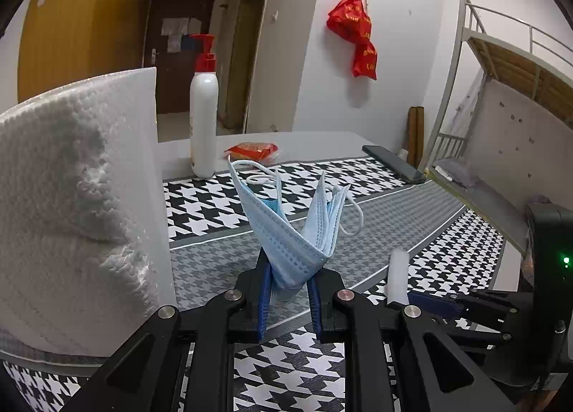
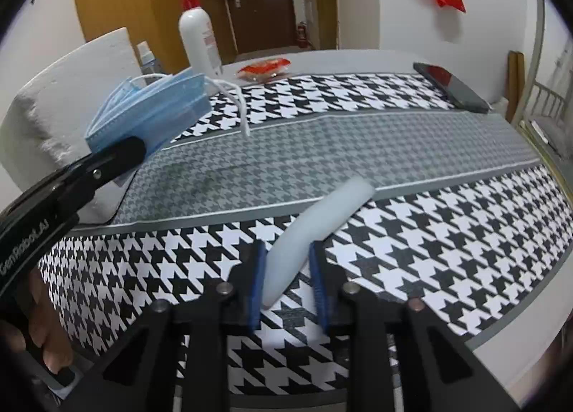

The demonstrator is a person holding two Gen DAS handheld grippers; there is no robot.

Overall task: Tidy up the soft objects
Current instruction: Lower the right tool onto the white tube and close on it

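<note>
Gripping a bunch of blue face masks (image 1: 286,233), the left gripper (image 1: 286,290) has its blue fingers (image 1: 264,290) pinched together on the folded bottom edge, masks fanned upward, white ear loops (image 1: 352,218) dangling off the right side, all held off the table. From the right wrist view the same masks (image 2: 150,107) stick out of the black left gripper (image 2: 118,150) near the table's left edge, ear loops (image 2: 238,104) hanging down toward the cloth. Right gripper (image 2: 288,276) is clamped on a white soft tube-shaped piece (image 2: 315,229), which points forward and right over the houndstooth tablecloth (image 2: 429,226); cannot tell if its far end touches the cloth. In the left view that white piece (image 1: 398,276) stands up from the right gripper (image 1: 422,303) at the right. Big white paper towel roll (image 1: 71,204) sits at the left edge of the table. White pump bottle (image 1: 203,125) with red top stands near the far left edge, a red packet (image 1: 252,151) just beside it at the far edge. Black phone (image 2: 453,88) lies at the far right corner. Red bag (image 1: 354,36) hangs on the wall behind.
</note>
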